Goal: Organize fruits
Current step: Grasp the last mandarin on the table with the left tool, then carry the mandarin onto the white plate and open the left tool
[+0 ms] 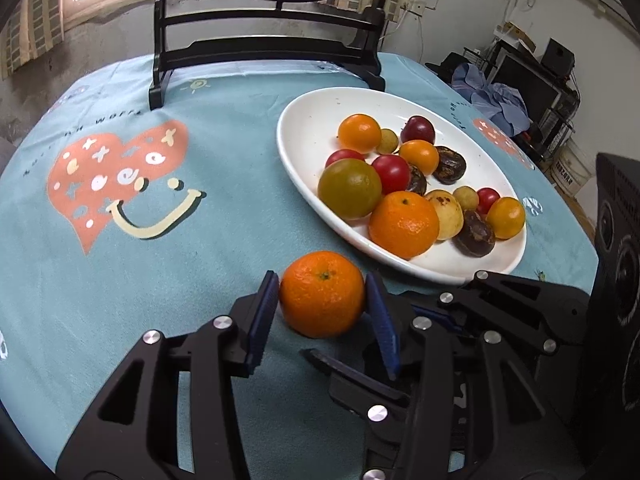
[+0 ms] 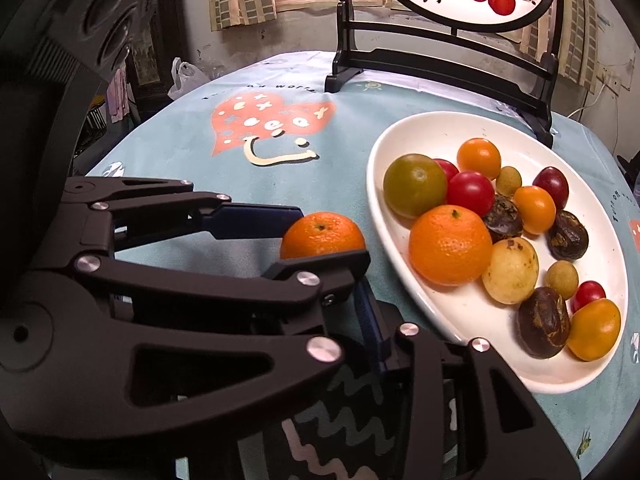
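Left claw pinches mandarin at lower centre, on tabletop. Right claw's state: cannot tell. Risk: round fruit slipping, rolling against plate.

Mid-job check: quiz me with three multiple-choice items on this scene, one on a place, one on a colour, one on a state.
1. Where is the mandarin that the left hand-held gripper holds?
A. on the tablecloth beside the plate
B. on the plate
C. on the black stand

2. What colour is the plate?
A. blue
B. white
C. black

3. How does the left hand-held gripper stand?
A. wide open, nothing between its pads
B. shut on the mandarin
C. shut on a red tomato

Key: 1 A, it sits on the tablecloth short of the rim; 2 B, its bare rim is white; 3 B, both blue pads press its sides.
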